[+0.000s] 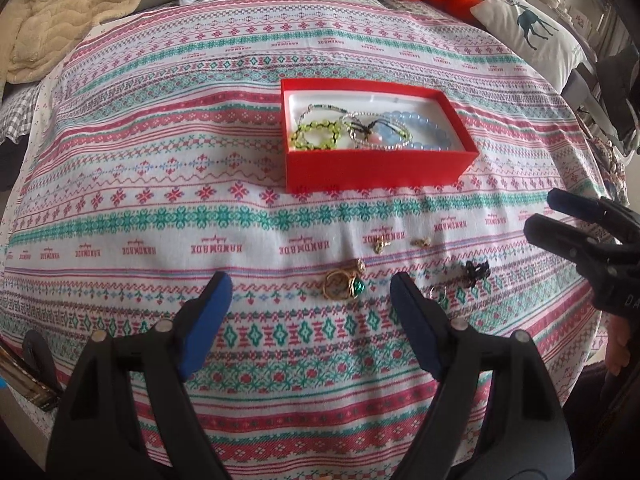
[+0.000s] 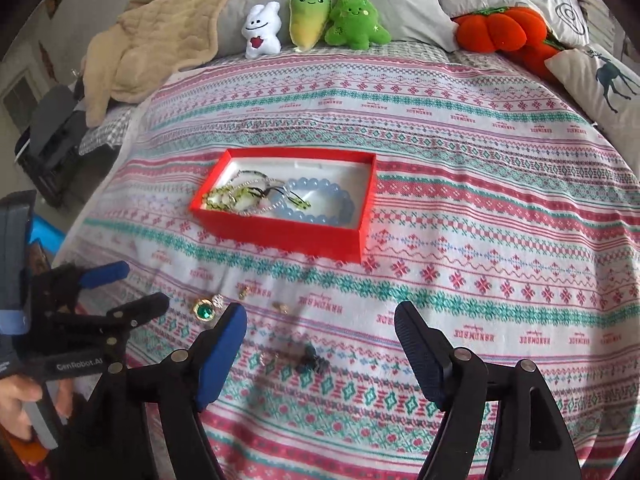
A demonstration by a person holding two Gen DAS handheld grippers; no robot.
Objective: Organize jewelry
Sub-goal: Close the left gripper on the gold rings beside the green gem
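A red box sits on the patterned bedspread and holds a green bead bracelet, a blue bead bracelet and thin silver ones. Loose pieces lie on the cloth in front of it: a gold ring with a green stone, two small gold earrings and a black piece. My left gripper hovers open just short of the gold ring. My right gripper hangs open over the black piece, holding nothing.
Plush toys, an orange pumpkin cushion and a deer pillow line the far side of the bed. A beige blanket lies at the back left. A hand holds the left gripper's handle.
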